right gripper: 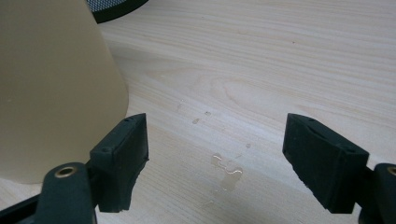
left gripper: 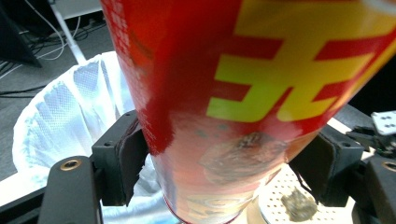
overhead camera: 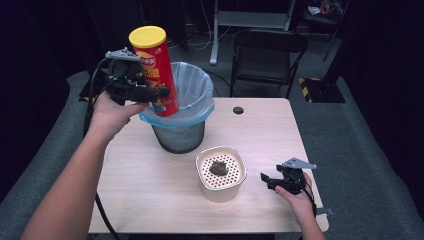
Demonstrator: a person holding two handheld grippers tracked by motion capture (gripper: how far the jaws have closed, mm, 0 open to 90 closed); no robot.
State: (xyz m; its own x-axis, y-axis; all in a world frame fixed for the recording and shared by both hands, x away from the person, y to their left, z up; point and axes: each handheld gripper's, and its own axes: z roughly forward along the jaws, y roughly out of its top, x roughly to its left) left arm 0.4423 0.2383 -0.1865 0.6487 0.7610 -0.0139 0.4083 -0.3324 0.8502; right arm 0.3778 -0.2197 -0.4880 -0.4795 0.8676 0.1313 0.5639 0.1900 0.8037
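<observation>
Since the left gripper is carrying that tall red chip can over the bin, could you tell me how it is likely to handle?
The chip can is a tall, narrow tube gripped low by the left gripper, so it may tilt; it already leans. Its glossy printed wall looks smooth, so it could slip between the pads. Being round, it would probably roll if laid on the table.

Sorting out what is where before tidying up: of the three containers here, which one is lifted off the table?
The red crisp tube with the yellow lid, clamped in the left gripper above the lined waste bin. The bin and the beige perforated-top container both stand on the table.
</observation>
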